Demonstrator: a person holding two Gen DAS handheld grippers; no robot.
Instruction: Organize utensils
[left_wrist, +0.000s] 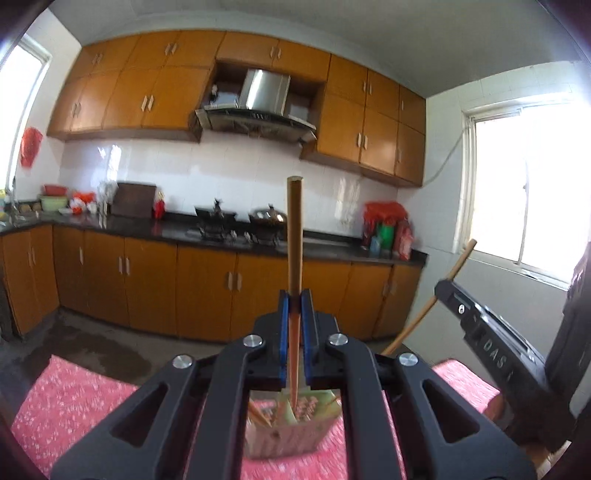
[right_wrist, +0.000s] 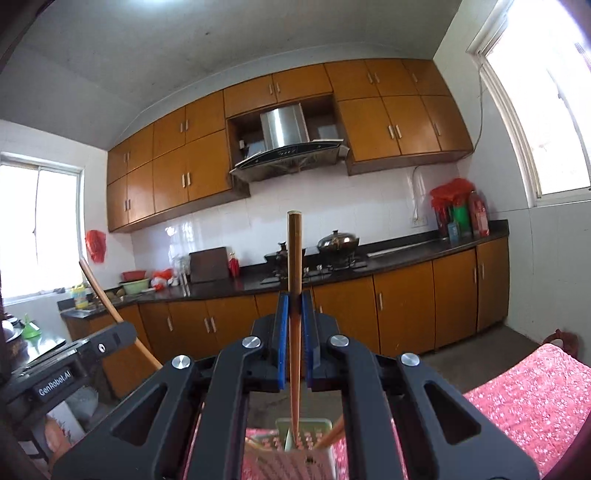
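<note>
My left gripper (left_wrist: 294, 295) is shut on a wooden chopstick (left_wrist: 294, 229) that stands upright; its lower end reaches into a pale green utensil holder (left_wrist: 291, 424) on the red patterned tablecloth (left_wrist: 74, 398). Other chopsticks lean inside the holder. My right gripper (right_wrist: 294, 297) is shut on a second wooden chopstick (right_wrist: 294, 258), also upright, with its lower end in the same holder (right_wrist: 303, 439). The right gripper with its chopstick shows at the right of the left wrist view (left_wrist: 480, 325). The left gripper shows at the left of the right wrist view (right_wrist: 74, 365).
Behind is a kitchen with orange cabinets (left_wrist: 207, 291), a dark counter (left_wrist: 177, 230) with a stove and pots (left_wrist: 269, 218), and a range hood (left_wrist: 258, 110). Windows stand on both sides. The table's far edge borders a grey floor (left_wrist: 92, 343).
</note>
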